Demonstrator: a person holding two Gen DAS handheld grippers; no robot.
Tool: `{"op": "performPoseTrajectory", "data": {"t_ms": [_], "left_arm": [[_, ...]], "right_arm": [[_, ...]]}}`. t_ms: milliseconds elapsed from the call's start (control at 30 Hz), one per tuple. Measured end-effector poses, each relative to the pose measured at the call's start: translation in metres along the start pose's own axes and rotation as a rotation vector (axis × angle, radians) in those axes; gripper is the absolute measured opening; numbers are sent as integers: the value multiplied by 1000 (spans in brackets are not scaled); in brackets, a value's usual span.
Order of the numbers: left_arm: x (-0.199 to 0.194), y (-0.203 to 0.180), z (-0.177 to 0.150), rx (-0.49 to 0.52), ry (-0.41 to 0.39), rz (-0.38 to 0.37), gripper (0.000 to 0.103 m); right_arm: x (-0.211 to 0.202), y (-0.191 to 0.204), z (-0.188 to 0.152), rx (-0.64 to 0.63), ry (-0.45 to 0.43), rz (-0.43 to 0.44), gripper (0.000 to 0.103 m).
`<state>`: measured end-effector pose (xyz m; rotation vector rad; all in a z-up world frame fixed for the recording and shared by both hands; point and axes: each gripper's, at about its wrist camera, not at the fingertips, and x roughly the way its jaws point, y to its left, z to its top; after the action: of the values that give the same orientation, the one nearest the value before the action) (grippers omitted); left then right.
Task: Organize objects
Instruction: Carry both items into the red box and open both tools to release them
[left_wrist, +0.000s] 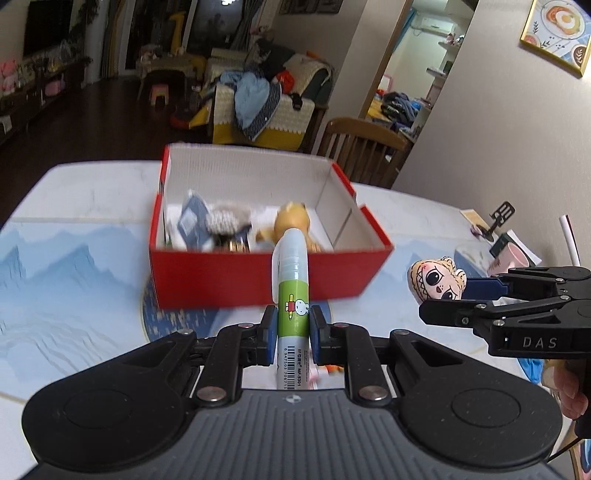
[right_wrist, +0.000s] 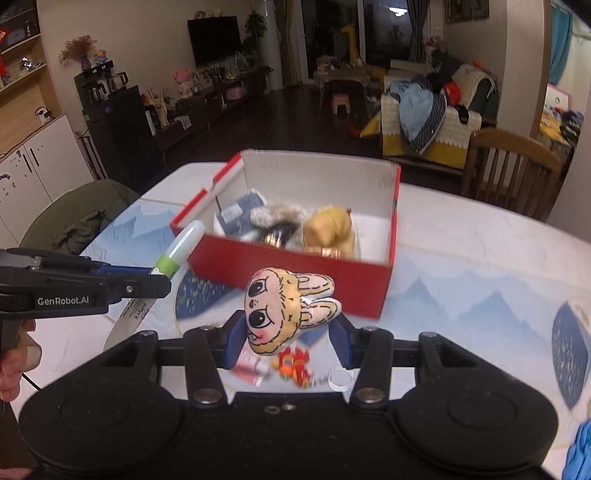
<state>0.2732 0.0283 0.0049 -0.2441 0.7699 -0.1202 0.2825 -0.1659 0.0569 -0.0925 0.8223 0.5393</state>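
My left gripper (left_wrist: 293, 328) is shut on a white and green marker (left_wrist: 293, 291) that points toward the open red box (left_wrist: 266, 273). The marker (right_wrist: 177, 251) and left gripper (right_wrist: 159, 284) also show in the right wrist view. My right gripper (right_wrist: 286, 332) is shut on a small cartoon-face plush (right_wrist: 286, 310), held above the table in front of the red box (right_wrist: 295, 273). The plush (left_wrist: 437, 280) and right gripper (left_wrist: 428, 314) show at the right of the left wrist view. The box holds a yellow plush toy (right_wrist: 328, 225), a grey fuzzy item (right_wrist: 275, 214) and a blue packet (right_wrist: 236, 212).
The table carries a blue mountain-print mat (left_wrist: 55, 280). Small red-orange items (right_wrist: 293, 365) and a clear disc (right_wrist: 340, 380) lie under my right gripper. A pink item and a clip stand (left_wrist: 498, 221) are at the table's right side. A wooden chair (right_wrist: 509, 170) stands behind the table.
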Motion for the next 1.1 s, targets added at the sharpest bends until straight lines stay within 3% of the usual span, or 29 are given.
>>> {"op": "performPoseTrajectory", "data": {"t_ms": [267, 633, 1100], "left_arm": [[12, 8, 39, 31, -30, 41, 16], [47, 20, 90, 59, -24, 117, 16], [112, 24, 119, 111, 61, 201, 16]], "right_arm": [[14, -2, 39, -26, -49, -21, 47], [63, -10, 75, -52, -30, -83, 47], [138, -16, 84, -38, 129, -139, 48]]}}
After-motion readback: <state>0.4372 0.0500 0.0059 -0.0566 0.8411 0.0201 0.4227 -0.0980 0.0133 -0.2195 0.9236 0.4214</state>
